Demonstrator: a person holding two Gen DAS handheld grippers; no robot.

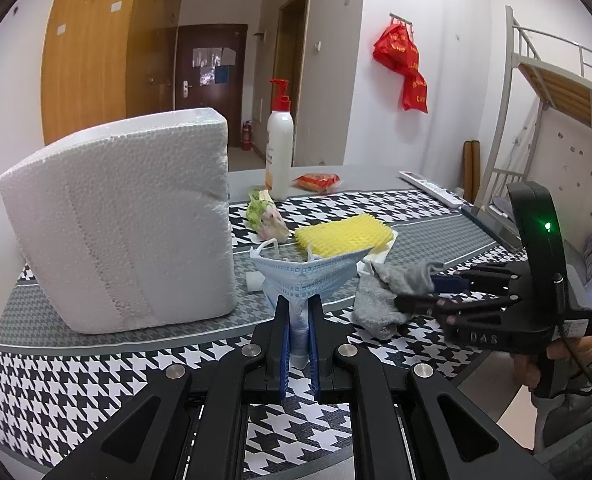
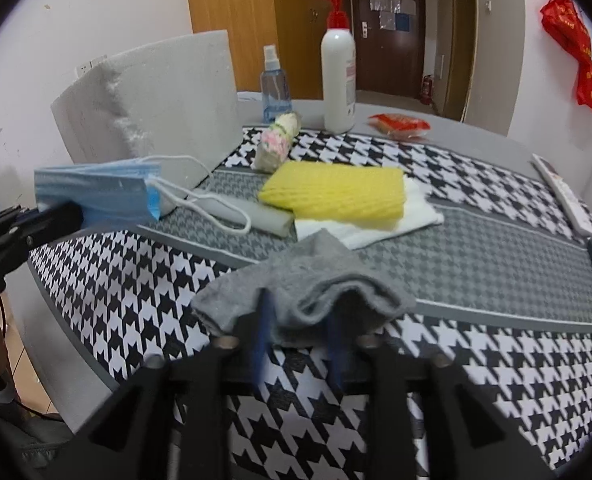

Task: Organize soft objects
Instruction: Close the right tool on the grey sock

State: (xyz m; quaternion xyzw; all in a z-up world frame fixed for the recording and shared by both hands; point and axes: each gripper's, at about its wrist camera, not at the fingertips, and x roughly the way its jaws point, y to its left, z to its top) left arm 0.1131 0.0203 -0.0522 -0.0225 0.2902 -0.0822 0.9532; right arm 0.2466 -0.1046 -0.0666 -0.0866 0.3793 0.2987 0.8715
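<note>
My left gripper (image 1: 299,304) is shut on a blue face mask (image 1: 308,274) and holds it above the houndstooth mat. The mask fans out over the fingertips and its white ear loops hang free. In the right wrist view the mask (image 2: 96,188) sticks out of the left gripper (image 2: 62,214) at the left edge. A grey sock (image 2: 308,276) lies crumpled on the mat, draped over and between the fingers of my right gripper (image 2: 298,312). Its jaws stand apart, so it is open. The left wrist view shows the sock (image 1: 372,308) at the right gripper (image 1: 420,292).
A yellow foam pad (image 2: 336,192) rests on a white cloth (image 2: 400,216), with a small white block (image 2: 256,216) beside them. A big styrofoam block (image 1: 120,220) stands at the left. Behind are a rolled floral cloth (image 2: 278,142), a lotion bottle (image 2: 338,76), a spray bottle (image 2: 274,88), a red packet (image 2: 400,124) and a remote (image 2: 564,196).
</note>
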